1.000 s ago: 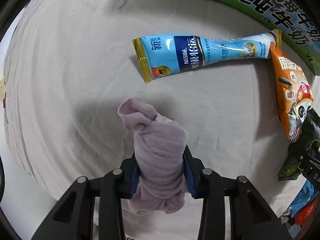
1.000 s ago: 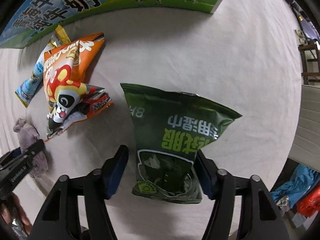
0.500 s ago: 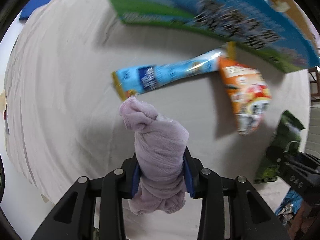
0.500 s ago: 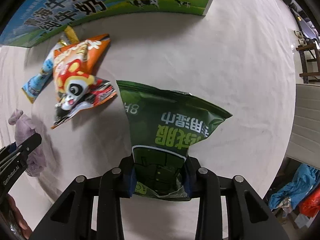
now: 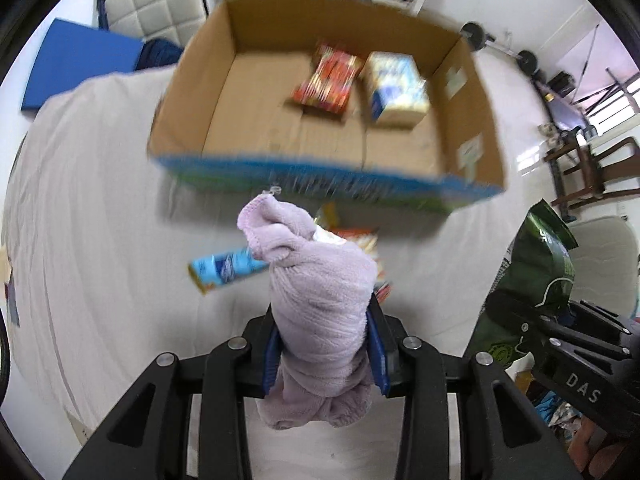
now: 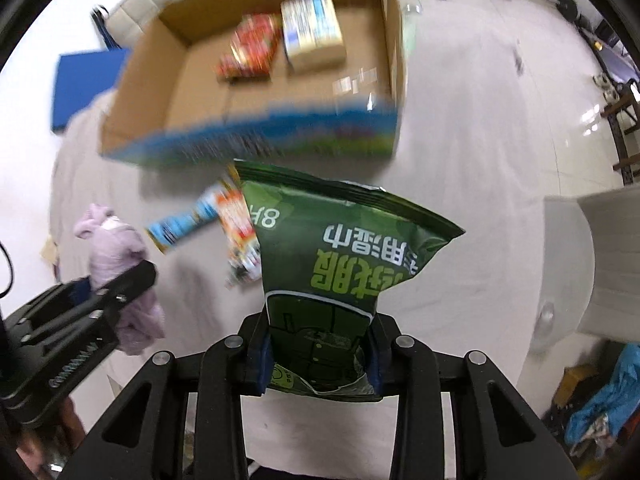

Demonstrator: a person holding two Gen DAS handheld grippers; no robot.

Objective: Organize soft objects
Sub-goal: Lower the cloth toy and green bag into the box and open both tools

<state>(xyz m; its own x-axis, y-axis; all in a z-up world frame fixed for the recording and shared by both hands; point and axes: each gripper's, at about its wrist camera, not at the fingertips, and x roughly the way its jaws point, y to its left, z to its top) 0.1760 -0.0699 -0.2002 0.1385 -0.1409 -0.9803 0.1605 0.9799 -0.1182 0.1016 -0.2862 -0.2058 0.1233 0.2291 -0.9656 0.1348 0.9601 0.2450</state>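
My left gripper (image 5: 323,354) is shut on a rolled lilac towel (image 5: 320,280) and holds it up above the white bed sheet. My right gripper (image 6: 318,354) is shut on a green wet-wipes pack (image 6: 340,264), also lifted. Each shows in the other view: the towel (image 6: 116,248) at left, the green pack (image 5: 536,264) at right. An open cardboard box (image 5: 256,112) stands ahead on the bed; it also shows in the right wrist view (image 6: 160,92). A red snack pack (image 5: 328,78) and a pale tissue pack (image 5: 396,88) lie inside it.
A blue sachet (image 5: 224,268) and an orange snack bag (image 6: 236,216) lie on the sheet (image 5: 100,200) in front of the box. A blue mat (image 5: 76,64), a wooden chair (image 5: 592,168) and gym weights (image 5: 472,36) are beyond the bed.
Both grippers have risen and tilted up, so the box's inside is now in view. The right gripper closed on the green pack and lifted it. The towel stays gripped.
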